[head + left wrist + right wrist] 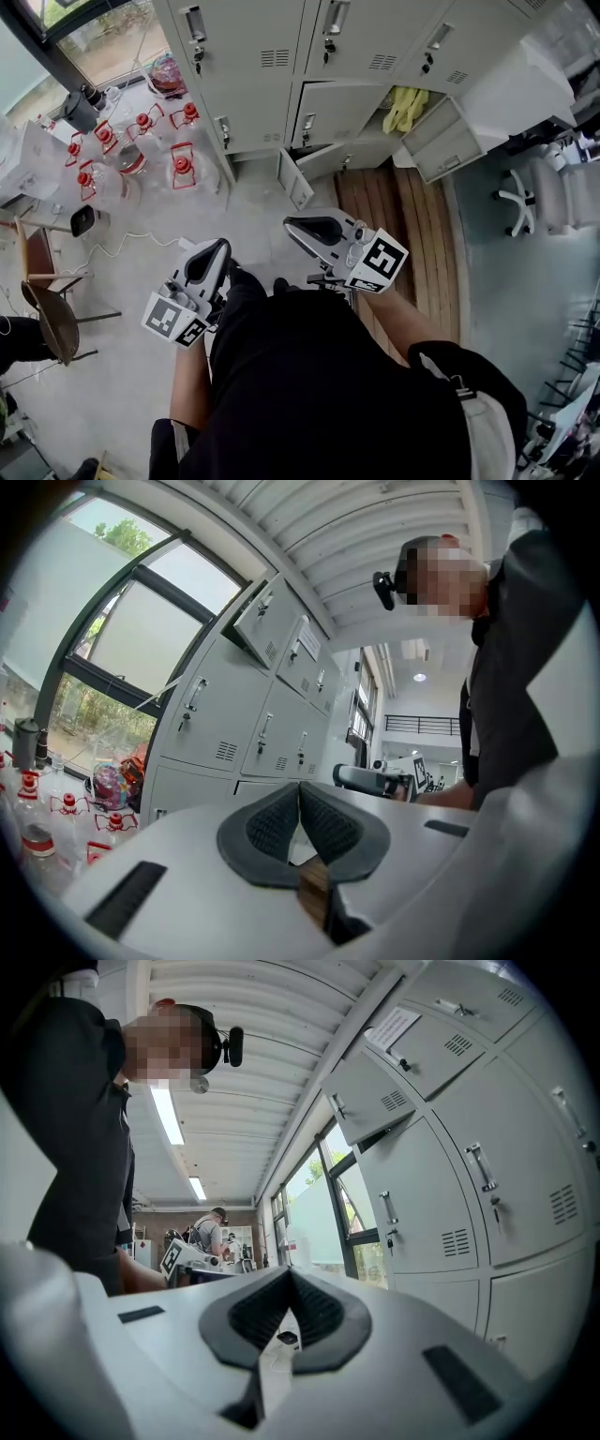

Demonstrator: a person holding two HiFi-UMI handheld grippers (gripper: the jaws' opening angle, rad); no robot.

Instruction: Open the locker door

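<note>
Grey metal locker bank [253, 56] cut off at far edge. Left gripper [212, 251], right gripper [302, 226]: jaws pressed together, empty, both well short of locker bank, near side.

Lockers [253, 56] at 12 o'clock are pale grey. Cloth [405, 108] at 1 o'clock is yellow. Bottles [183, 167] at 10 o'clock are clear with red caps. Planks [394, 216] at 3 o'clock are brown and striped. Left gripper [221, 246] and right gripper [291, 223] are white, with dark grey ribbed pads [272, 822]. The 2 cubes [380, 262] carry black-and-white squares.
</note>
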